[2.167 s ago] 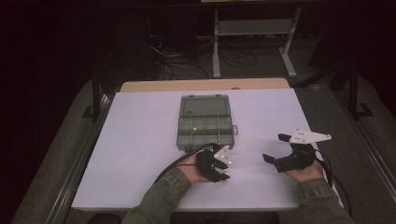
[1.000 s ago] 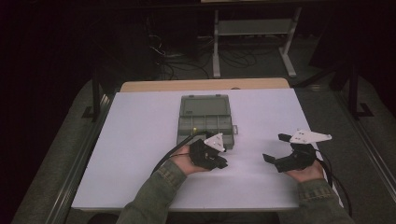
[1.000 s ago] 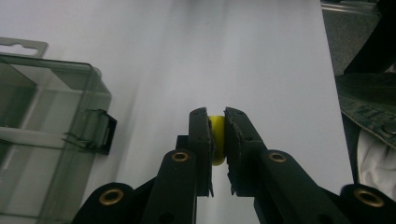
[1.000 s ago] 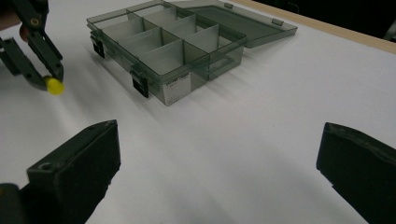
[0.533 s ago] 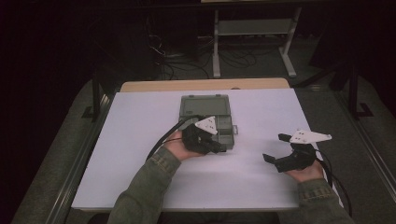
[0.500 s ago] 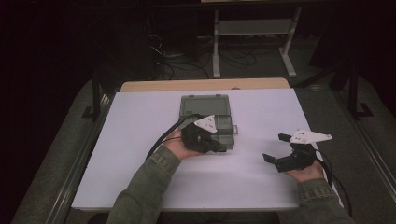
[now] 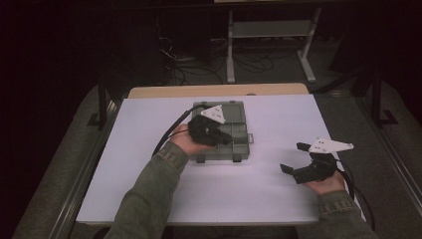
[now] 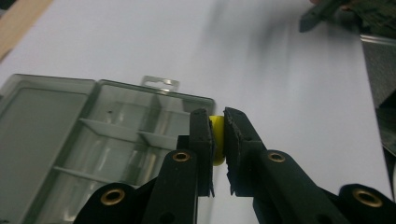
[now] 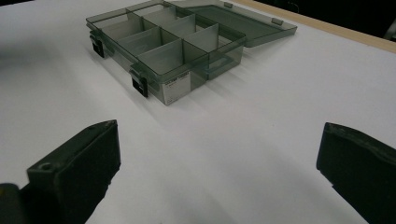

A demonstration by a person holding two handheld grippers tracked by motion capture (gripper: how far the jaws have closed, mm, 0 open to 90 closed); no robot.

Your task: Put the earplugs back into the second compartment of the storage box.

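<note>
From above, I am holding my left gripper point(image 7: 225, 140) over the open compartment box point(image 7: 234, 130) on the white bench point(image 7: 149, 129), while my right gripper point(image 7: 296, 160) is resting near the bench's right edge, well apart from the box. Along my left gripper, its jaws are pinching a small yellow piece point(image 8: 217, 140) just above the box's dividers point(image 8: 119, 130), so I judge I should be centring over one cell and lowering before letting go. Along my right gripper, its jaws are standing wide apart and empty, facing the box point(image 9: 168, 51).

A white table top point(image 7: 278, 189) and, beyond it, a metal rack point(image 7: 268, 30) with floor cables point(image 7: 199, 64)
</note>
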